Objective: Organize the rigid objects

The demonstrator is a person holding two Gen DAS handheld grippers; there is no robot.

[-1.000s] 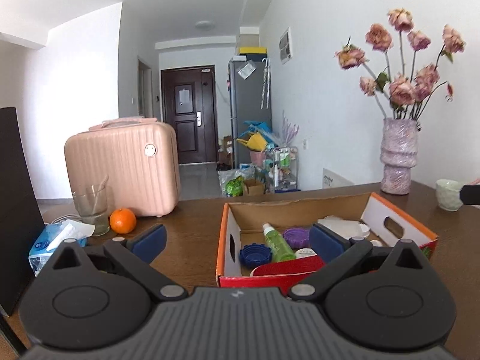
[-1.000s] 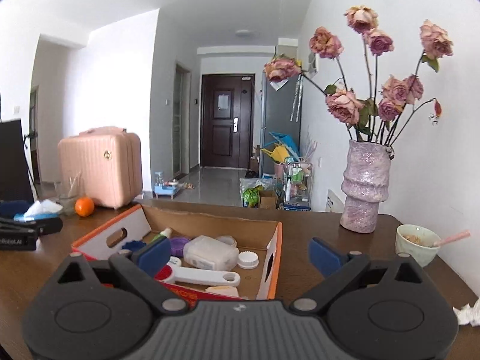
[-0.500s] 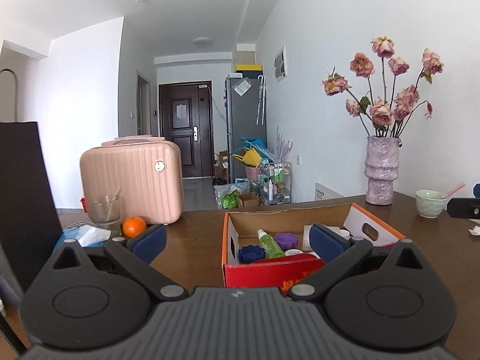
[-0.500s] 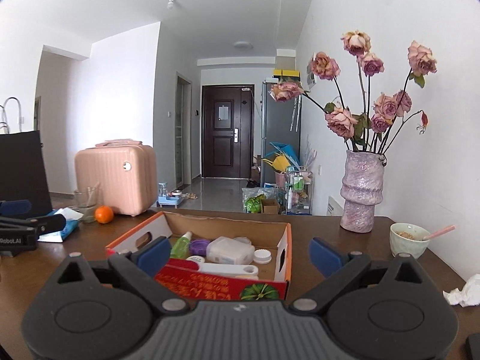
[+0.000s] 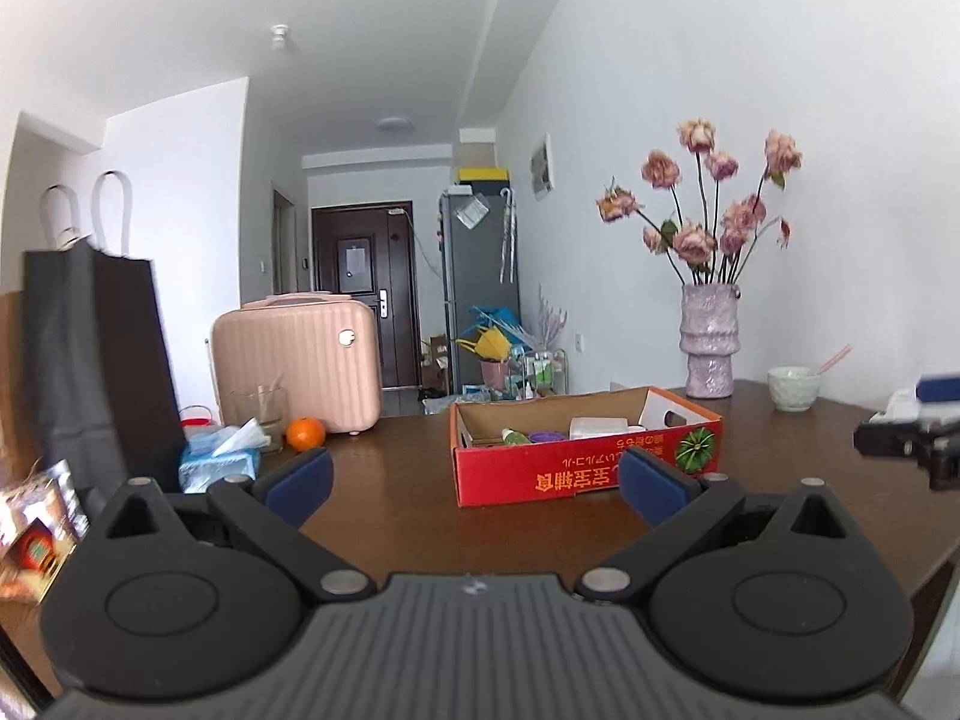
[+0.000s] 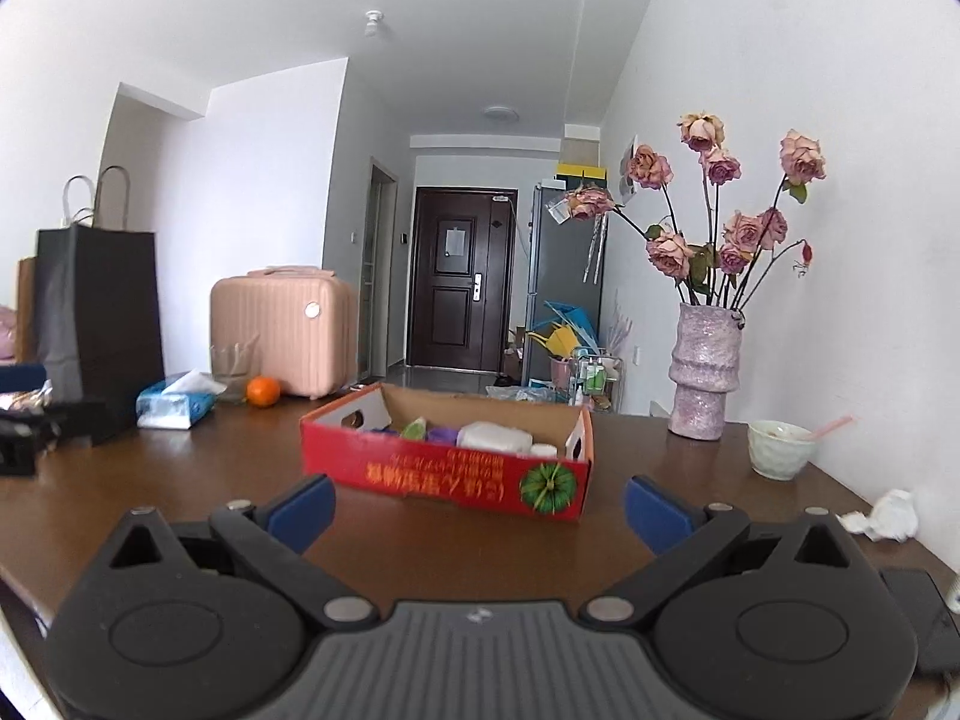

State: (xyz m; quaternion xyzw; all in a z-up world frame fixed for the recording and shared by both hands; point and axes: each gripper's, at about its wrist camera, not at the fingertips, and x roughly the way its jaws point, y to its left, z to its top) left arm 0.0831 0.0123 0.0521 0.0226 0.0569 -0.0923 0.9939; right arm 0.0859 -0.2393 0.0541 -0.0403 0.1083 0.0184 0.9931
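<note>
A red cardboard box [image 5: 576, 471] [image 6: 444, 471] stands on the brown table, holding a green bottle [image 5: 515, 435], a purple lid [image 5: 546, 436] and a white container [image 5: 600, 427] [image 6: 495, 437]. My left gripper [image 5: 474, 480] hovers open in front of the box, well back from it, nothing between its blue pads. My right gripper [image 6: 477, 501] is open too, empty, also short of the box. The right gripper [image 5: 912, 438] shows at the right edge of the left wrist view, and the left gripper [image 6: 24, 432] at the left edge of the right wrist view.
On the table stand a pink suitcase [image 5: 297, 360], a glass [image 5: 258, 414], an orange [image 5: 305, 433], a tissue pack [image 5: 219, 462], a black paper bag [image 5: 90, 360], a vase of dried roses [image 5: 708, 342], a small bowl [image 6: 780, 449] and crumpled tissue [image 6: 888, 516]. The table's edge lies close below both grippers.
Both grippers have pulled back and away from the box, which now looks smaller and farther off. Both stayed open and empty.
</note>
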